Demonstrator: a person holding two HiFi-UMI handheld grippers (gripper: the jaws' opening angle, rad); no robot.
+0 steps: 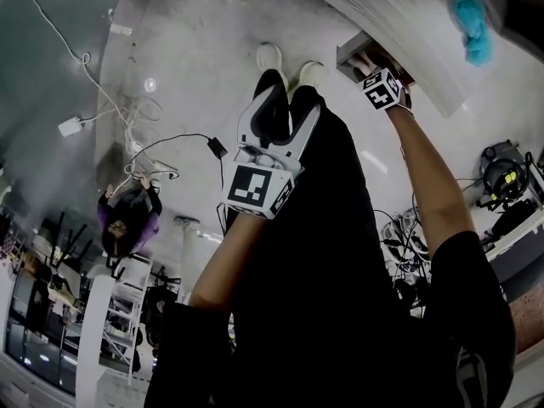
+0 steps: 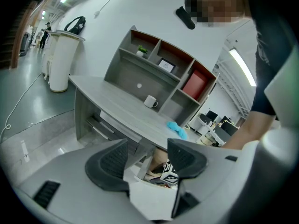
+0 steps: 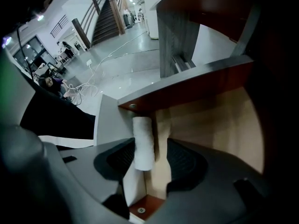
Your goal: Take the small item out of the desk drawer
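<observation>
Roll: small white roll [image 3: 143, 143] in the open desk drawer [image 3: 215, 115], by its front corner.
Right gripper [image 3: 154, 158]: nearer; jaws apart, straddling roll, not yet clamped; roll's long axis crosswise to closing line.
Left gripper [image 2: 147, 158]: parted, empty, outside the drawer.

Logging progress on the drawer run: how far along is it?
Done: the desk drawer stands open and the right hand-held gripper is down inside it. In hand: its jaws straddle a small white roll, with a gap on one side, so no grip yet. Left: close on the roll and lift it out. The left hand-held gripper is open and empty.
</observation>
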